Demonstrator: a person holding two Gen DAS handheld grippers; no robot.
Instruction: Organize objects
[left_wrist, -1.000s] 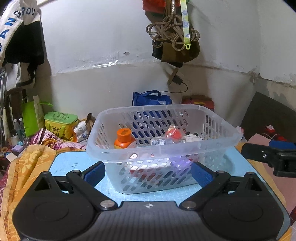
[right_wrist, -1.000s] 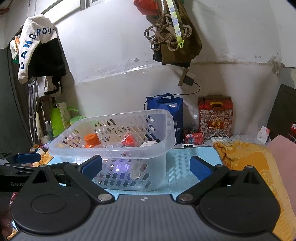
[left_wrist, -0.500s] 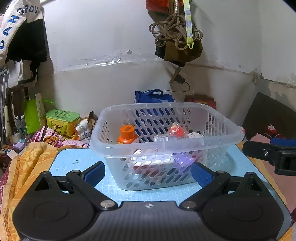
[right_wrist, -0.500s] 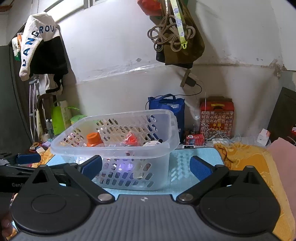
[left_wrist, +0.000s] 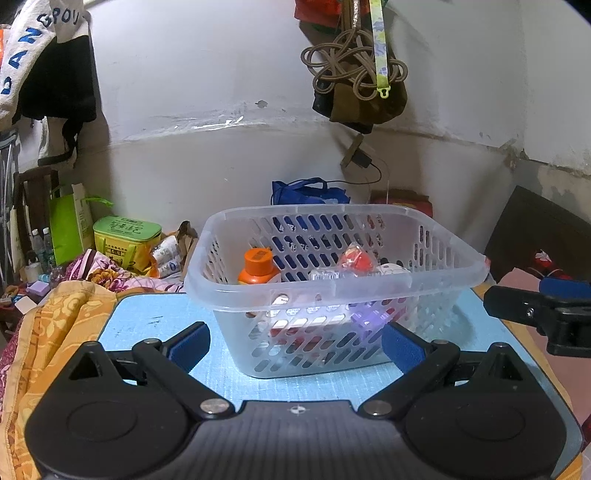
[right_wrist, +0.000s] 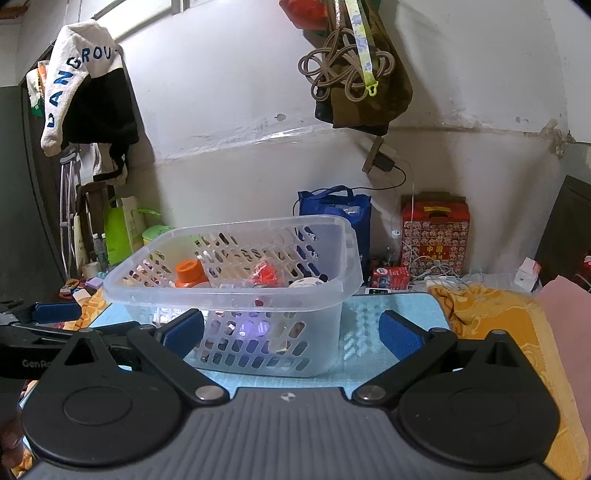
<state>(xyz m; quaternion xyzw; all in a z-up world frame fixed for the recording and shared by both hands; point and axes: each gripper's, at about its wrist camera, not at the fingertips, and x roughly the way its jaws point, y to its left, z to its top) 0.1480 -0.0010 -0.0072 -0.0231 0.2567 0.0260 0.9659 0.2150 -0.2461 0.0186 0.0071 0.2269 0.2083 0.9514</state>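
A clear perforated plastic basket (left_wrist: 443, 243) stands on a light blue mat (left_wrist: 155, 317). In it lie an orange-capped bottle (left_wrist: 258, 266), a red wrapped item (left_wrist: 355, 259), a white ball (right_wrist: 307, 283) and other small items. My left gripper (left_wrist: 295, 345) is open and empty, just in front of the basket. My right gripper (right_wrist: 291, 332) is open and empty, at the basket's (right_wrist: 347, 236) near right side. The right gripper's fingers (left_wrist: 517, 306) show at the right edge of the left wrist view, and the left gripper's fingers (right_wrist: 55, 312) at the left edge of the right wrist view.
A green tin (left_wrist: 125, 236) and small packets sit left of the mat on floral cloth (left_wrist: 66, 306). A blue bag (right_wrist: 340, 214), a red patterned box (right_wrist: 436, 232) and cables stand by the wall. Orange cloth (right_wrist: 491, 314) lies right. Bags hang overhead (right_wrist: 362, 85).
Both grippers have drawn back and risen slightly from the basket, so it sits lower and a little farther in both views. Both stay open and empty.
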